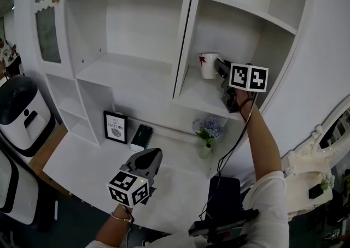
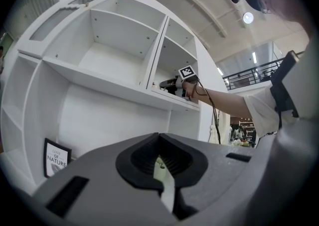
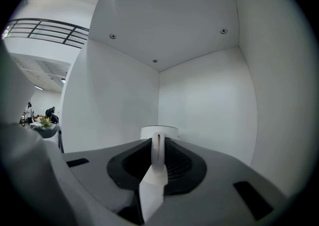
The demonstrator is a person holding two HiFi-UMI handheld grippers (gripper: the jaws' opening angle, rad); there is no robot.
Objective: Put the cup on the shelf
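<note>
cup (image 1: 208, 65): upright in the right-hand bay of the shelf (image 1: 199, 95), at or just above the board; i cannot tell which. my right gripper (image 1: 221, 68) is clenched on its handle. my left gripper (image 1: 153, 157) hangs low, closed, empty. step: placing. next: seat the base, release, back straight out.

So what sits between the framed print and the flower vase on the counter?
A small dark-topped box, nearer the framed print than the flower vase, seen in the head view.
</note>
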